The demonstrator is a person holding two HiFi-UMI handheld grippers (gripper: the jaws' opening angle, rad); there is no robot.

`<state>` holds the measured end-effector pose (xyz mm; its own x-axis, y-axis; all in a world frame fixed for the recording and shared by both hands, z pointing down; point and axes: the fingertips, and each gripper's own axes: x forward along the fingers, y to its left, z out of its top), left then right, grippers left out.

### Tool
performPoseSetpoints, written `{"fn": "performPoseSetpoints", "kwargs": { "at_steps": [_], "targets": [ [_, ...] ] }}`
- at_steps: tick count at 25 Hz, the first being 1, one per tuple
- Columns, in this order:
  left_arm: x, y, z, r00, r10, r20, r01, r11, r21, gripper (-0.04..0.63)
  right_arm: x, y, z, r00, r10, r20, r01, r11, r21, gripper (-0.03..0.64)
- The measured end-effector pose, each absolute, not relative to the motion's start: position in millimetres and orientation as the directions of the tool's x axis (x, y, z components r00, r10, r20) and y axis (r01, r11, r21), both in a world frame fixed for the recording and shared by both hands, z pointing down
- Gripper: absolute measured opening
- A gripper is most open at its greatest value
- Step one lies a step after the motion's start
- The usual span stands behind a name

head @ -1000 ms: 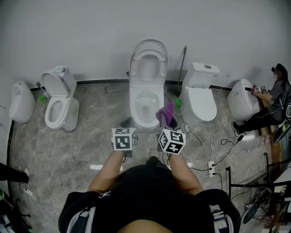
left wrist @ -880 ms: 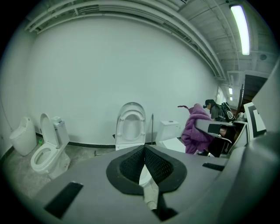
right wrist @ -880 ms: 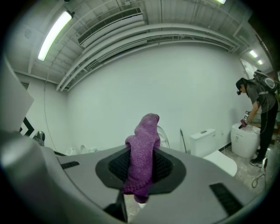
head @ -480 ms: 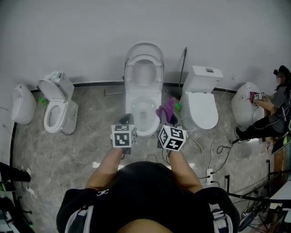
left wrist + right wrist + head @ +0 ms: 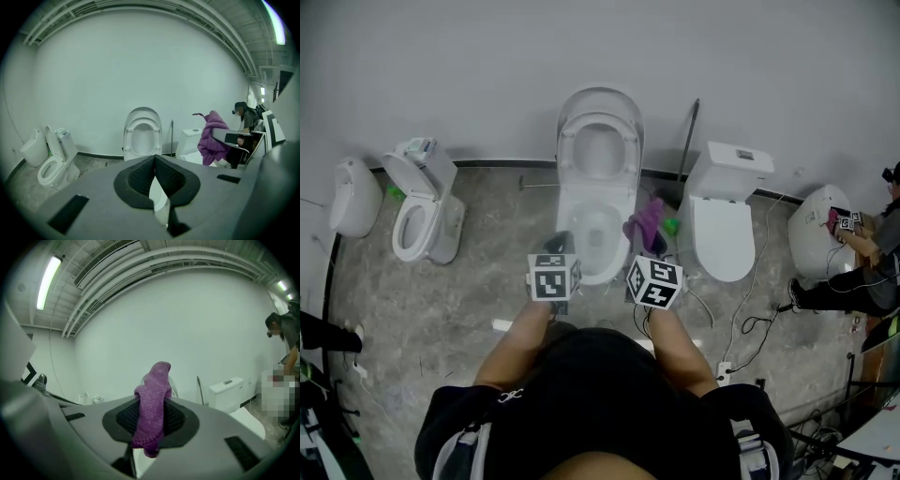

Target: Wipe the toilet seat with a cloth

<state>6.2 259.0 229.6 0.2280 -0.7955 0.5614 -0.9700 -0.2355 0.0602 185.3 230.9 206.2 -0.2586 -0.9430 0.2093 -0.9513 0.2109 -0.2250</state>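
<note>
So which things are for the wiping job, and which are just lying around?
For the job:
- cloth
- middle toilet

Just lying around:
- left toilet
- right toilet
- pole leaning on the wall

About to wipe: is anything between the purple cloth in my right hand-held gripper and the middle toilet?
Nothing visible. The purple knitted cloth in the right hand-held gripper hangs beside the open white ceramic toilet, its lid raised.
</note>
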Motion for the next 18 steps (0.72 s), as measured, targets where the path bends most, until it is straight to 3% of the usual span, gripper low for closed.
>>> {"fn": "performPoseSetpoints", "kwargs": {
  "at_steps": [18],
  "targets": [
    [5.9,175.0,237.5,0.240,-0.792,0.562,-0.968,-0.235,0.083,0.006,178.0,154.8,218.8,-0.266,-0.934,0.240,-0.955,0.223,-0.193,0.078]
  ]
}}
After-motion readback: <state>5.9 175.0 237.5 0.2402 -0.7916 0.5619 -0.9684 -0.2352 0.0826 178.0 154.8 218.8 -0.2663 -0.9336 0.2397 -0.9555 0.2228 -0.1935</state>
